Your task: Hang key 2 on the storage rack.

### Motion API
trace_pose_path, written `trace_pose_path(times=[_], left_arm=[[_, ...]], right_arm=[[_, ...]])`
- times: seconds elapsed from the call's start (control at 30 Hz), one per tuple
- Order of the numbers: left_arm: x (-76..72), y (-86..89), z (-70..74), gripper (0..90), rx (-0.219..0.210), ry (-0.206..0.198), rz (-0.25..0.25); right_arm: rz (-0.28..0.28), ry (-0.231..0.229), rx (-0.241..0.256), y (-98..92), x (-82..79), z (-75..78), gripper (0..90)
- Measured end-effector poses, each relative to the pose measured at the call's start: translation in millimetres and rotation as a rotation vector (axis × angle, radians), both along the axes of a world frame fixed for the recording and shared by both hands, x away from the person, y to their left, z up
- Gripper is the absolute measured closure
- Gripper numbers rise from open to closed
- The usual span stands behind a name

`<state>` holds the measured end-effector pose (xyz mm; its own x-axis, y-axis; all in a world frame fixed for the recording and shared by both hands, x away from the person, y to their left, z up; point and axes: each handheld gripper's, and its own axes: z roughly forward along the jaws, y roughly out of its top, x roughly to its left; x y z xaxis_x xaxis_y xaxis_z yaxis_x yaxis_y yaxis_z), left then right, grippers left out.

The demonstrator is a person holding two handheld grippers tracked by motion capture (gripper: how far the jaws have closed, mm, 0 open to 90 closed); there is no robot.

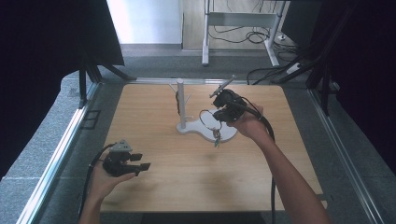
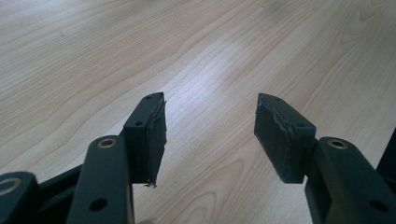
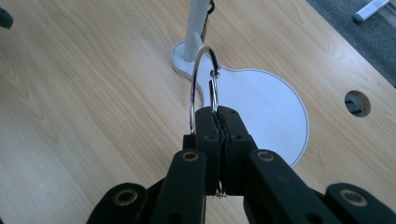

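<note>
Right gripper (image 3: 217,116) jaws clamp key ring (image 3: 201,79) above white stand (image 1: 181,103) base, mid-desk. Left gripper (image 2: 210,135) jaws open over bare desk (image 1: 196,177), near-left.

Daylight enters from a bright, washed-out opening at the far side of the room; dark curtains at both sides stay nearly black. The desk (image 1: 187,177) is evenly lit, with soft, faint shadows. A pale sheen of glare lies on the wood in the left gripper view. In the right gripper view the ring (image 3: 203,84) is sharp; the near tongs are slightly soft. The high view is grainy.
</note>
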<state>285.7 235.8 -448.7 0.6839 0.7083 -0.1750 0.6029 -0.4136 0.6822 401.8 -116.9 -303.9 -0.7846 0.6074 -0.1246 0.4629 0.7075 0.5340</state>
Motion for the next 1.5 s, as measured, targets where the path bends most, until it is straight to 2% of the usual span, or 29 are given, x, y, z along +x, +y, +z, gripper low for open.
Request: trace_pose_path(times=[0.43,1.1,1.5], left_arm=[[-0.3,1.3,1.1,44.6,-0.010,-0.001,0.003],[-0.1,4.7,1.9,44.7,-0.025,-0.003,0.003],[0.0,8.3,3.1,44.7,-0.034,-0.008,-0.006]], right_arm=[[-0.027,-0.001,-0.010,13.2,25.5,8.7,87.9],[-0.047,0.015,-0.028,27.8,53.3,6.0,87.9],[-0.079,0.026,-0.043,44.9,79.6,3.9,87.9]])
